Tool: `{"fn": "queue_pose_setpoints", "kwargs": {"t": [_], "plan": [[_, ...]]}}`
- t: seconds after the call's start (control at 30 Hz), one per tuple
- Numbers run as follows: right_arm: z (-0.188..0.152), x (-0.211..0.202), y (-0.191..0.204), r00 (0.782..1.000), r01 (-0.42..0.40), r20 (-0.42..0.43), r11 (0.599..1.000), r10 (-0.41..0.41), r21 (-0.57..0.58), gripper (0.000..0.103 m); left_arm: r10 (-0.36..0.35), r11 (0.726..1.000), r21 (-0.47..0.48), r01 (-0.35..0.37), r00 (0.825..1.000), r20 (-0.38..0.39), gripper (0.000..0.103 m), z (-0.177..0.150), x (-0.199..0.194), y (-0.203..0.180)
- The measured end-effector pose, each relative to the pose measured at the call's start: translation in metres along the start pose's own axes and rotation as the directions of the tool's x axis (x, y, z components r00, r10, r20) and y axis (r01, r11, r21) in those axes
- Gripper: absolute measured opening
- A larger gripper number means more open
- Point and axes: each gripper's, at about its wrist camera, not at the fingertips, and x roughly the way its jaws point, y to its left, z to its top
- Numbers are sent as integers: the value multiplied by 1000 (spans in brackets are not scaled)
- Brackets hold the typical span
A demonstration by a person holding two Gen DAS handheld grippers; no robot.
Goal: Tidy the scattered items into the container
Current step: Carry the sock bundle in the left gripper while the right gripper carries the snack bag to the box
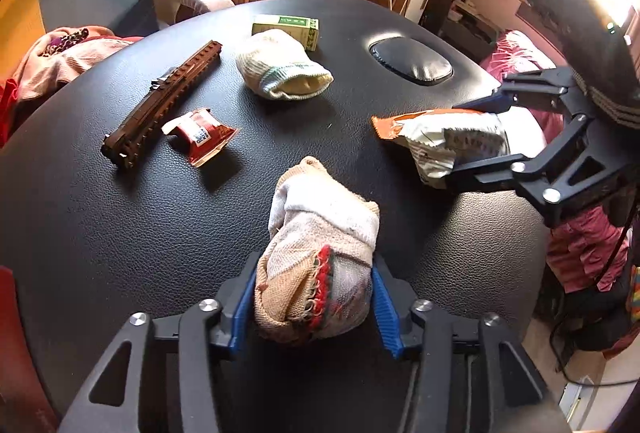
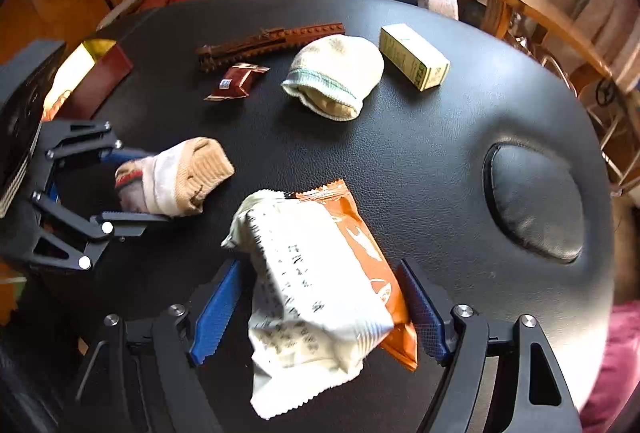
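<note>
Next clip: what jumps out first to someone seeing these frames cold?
Both tools are loaded: the left hand-held gripper clamps a rolled beige sock at the near edge of the black table, while the right hand-held gripper holds an orange-and-white snack packet. Behind them lie a cream sock, a red wrapper and a brown brick bar.

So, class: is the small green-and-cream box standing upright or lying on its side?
Lying on its side: the box rests lengthwise on the black table.
</note>
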Motion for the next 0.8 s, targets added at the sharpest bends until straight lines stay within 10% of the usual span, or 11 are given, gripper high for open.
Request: {"fn": "queue_pose_setpoints", "kwargs": {"t": [0.43, 0.8], "plan": [[-26, -10, 65, 980, 163, 109, 985, -168, 58, 61, 92, 979, -189, -79, 994, 60, 46, -43, -25, 7], [-31, -8, 119, 972, 88, 199, 976, -128, 199, 61, 150, 942, -318, -105, 981, 122, 45, -97, -73, 20]]}}
